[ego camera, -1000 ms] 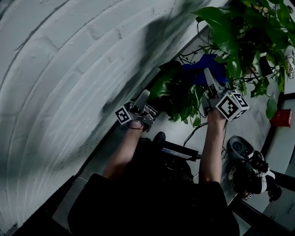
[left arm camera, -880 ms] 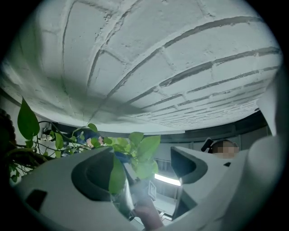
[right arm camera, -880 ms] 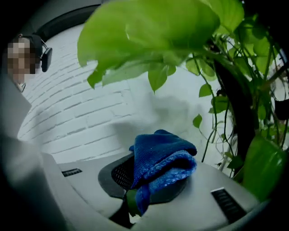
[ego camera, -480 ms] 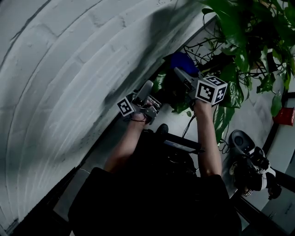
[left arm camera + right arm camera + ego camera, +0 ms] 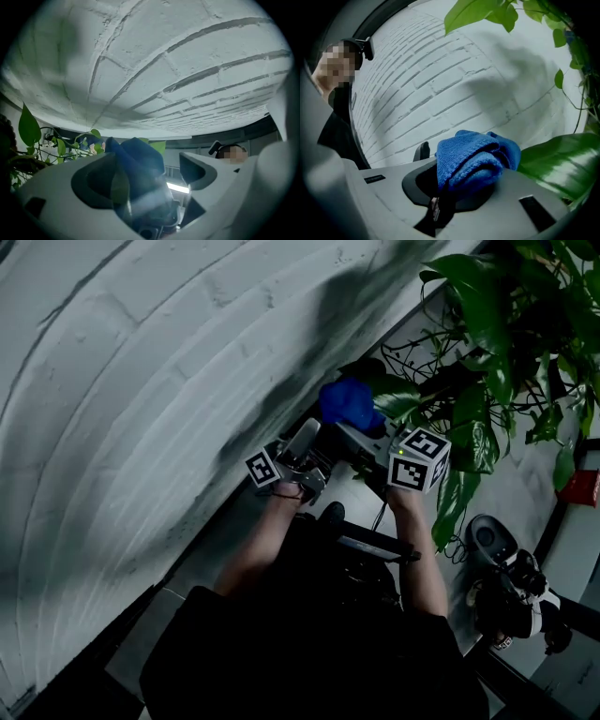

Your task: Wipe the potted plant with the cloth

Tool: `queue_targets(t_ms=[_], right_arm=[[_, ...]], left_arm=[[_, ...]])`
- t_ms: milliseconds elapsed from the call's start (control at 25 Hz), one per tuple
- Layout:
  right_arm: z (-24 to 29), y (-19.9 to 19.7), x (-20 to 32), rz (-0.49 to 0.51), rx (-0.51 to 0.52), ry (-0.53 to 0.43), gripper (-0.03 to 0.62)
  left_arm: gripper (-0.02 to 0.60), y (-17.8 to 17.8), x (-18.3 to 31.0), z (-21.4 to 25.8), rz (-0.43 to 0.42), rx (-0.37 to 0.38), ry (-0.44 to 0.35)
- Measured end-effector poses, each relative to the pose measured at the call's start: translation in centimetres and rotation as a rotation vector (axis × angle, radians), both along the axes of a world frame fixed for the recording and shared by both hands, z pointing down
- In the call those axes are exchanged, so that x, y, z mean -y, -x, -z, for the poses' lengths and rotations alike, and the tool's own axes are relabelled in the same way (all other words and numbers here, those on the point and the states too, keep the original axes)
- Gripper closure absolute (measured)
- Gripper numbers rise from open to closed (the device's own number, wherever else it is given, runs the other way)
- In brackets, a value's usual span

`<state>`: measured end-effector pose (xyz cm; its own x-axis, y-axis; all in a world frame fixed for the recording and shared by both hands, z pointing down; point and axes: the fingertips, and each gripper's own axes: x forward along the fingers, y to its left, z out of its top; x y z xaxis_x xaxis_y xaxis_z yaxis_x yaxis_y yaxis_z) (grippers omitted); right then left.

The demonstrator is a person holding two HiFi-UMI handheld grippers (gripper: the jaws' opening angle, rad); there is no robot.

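The potted plant (image 5: 487,343) fills the upper right of the head view, its leaves trailing down beside the wall. My right gripper (image 5: 361,435) is shut on a bunched blue cloth (image 5: 347,402), which it holds out toward the wall, just right of my left gripper (image 5: 307,439). In the right gripper view the cloth (image 5: 474,159) bulges out of the shut right gripper (image 5: 459,185), with a broad leaf (image 5: 555,161) beside it. In the left gripper view the left gripper (image 5: 145,171) has its jaws wide and opening. The cloth (image 5: 136,157) and a pale leaf (image 5: 117,187) show between them; neither is pressed.
A white brick wall (image 5: 141,381) curves across the left of the head view. Camera gear (image 5: 511,592) lies on the floor at lower right, a red object (image 5: 583,488) sits at the right edge, and a dark flat box (image 5: 370,542) with a cable lies under my arms.
My right gripper has carried the cloth down and to the left, out of the foliage and close to the left gripper. The left gripper has kept its place.
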<state>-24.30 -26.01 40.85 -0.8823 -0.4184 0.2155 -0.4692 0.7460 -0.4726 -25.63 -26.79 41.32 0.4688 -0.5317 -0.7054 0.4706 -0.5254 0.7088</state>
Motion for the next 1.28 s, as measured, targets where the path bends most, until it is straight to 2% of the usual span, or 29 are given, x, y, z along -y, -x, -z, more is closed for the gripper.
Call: queue_targets(t_ms=[200, 480, 760, 1040, 1160, 1280], right_arm=[[-1.5, 3.4, -3.2, 0.106, -0.050, 0.001, 0.534], [-2.2, 3.5, -5.1, 0.095, 0.043, 0.089, 0.536], [-0.7, 0.5, -6.8, -0.025, 0.240, 0.115, 0.536], [2.0, -3.6, -9.9, -0.114, 0.415, 0.048, 0.536], [2.7, -5.0, -11.8, -0.142, 0.458, 0.029, 0.536], [3.1, -7.2, -14.6, -0.176, 0.470, 0.023, 0.535]], left_arm=[[0.140, -0.2, -0.4, 1.0, -0.007, 0.039, -0.051], [0.124, -0.3, -1.4, 0.8, -0.041, 0.086, -0.084], [0.124, -0.4, -2.9, -0.9, -0.100, 0.118, -0.056], [0.124, -0.1, -5.5, -2.4, -0.100, 0.157, -0.004], [0.124, 0.0, -7.3, -2.4, -0.083, 0.201, 0.011], [0.124, -0.9, -9.9, -1.3, -0.074, 0.230, -0.008]])
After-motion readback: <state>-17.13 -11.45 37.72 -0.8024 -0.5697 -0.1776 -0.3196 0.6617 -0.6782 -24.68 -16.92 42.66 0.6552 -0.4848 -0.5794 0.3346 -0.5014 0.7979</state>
